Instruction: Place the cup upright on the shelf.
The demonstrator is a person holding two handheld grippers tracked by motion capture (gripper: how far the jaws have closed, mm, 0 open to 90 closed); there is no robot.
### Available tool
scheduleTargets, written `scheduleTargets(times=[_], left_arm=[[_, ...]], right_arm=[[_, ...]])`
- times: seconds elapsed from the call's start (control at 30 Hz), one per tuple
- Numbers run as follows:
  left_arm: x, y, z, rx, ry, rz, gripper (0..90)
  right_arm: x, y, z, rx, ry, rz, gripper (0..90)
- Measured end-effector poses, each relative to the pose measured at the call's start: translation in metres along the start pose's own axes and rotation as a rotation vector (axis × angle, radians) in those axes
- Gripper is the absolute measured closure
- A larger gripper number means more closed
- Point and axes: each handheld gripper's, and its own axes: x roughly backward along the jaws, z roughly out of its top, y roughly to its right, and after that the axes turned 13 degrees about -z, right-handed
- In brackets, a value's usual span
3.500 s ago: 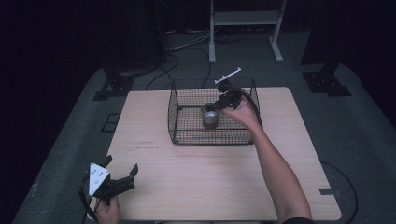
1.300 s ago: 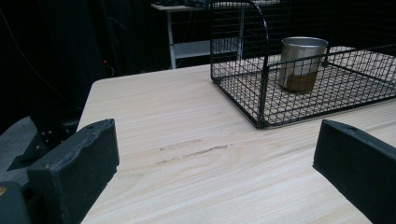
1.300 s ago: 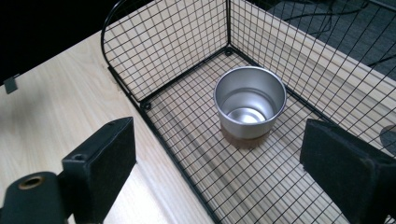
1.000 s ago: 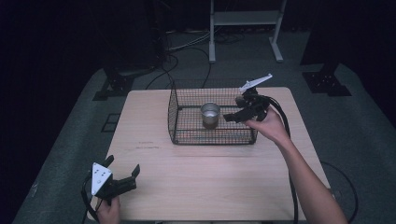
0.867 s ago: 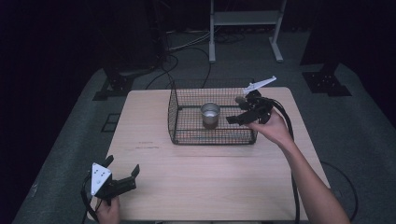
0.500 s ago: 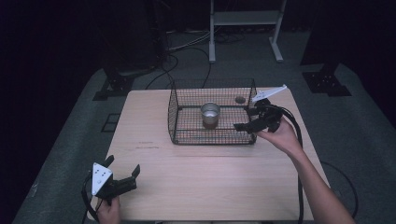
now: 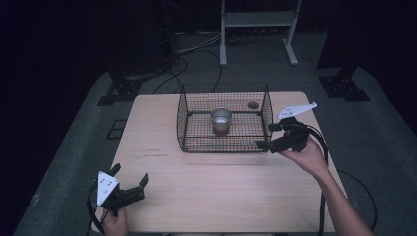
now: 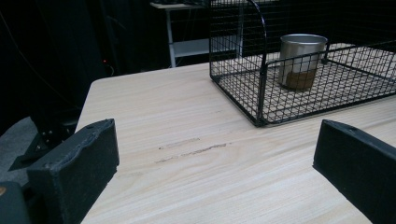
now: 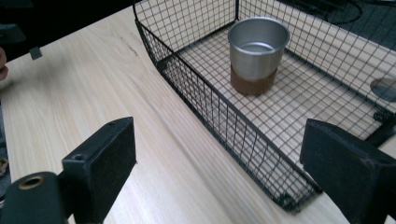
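Wire basket (image 7: 223,120) stands on the far middle of the wooden table (image 7: 221,187) in the high view, and the metal cup (image 7: 221,119) sits upright inside it, near the centre of the mesh floor. The right gripper (image 7: 269,137) hangs just outside the basket's right wall, jaws apart and nothing between them, held in a hand that reaches in from the lower right. The left gripper (image 7: 129,178) rests low at the near left corner of the table, well apart from the basket, its jaws spread too. In the left gripper view, the two black jaws stand wide with bare tabletop (image 8: 187,154) between them; the basket (image 8: 261,70) lies ahead to the right with the cup (image 8: 301,60) inside. In the right gripper view, the jaws are released and empty, one on each side of the basket's near corner (image 9: 280,196), and the cup (image 9: 257,53) stands beyond, a brown band around its base.
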Motion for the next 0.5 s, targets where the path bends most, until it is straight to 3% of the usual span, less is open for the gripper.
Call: scheduleTargets(times=[0.5], left_arm=[[0.000, 0.000, 0.001, 0.003, 0.003, 0.005, 0.0]], right_arm=[[0.007, -0.006, -0.053, -0.049, 0.006, -0.024, 10.1]])
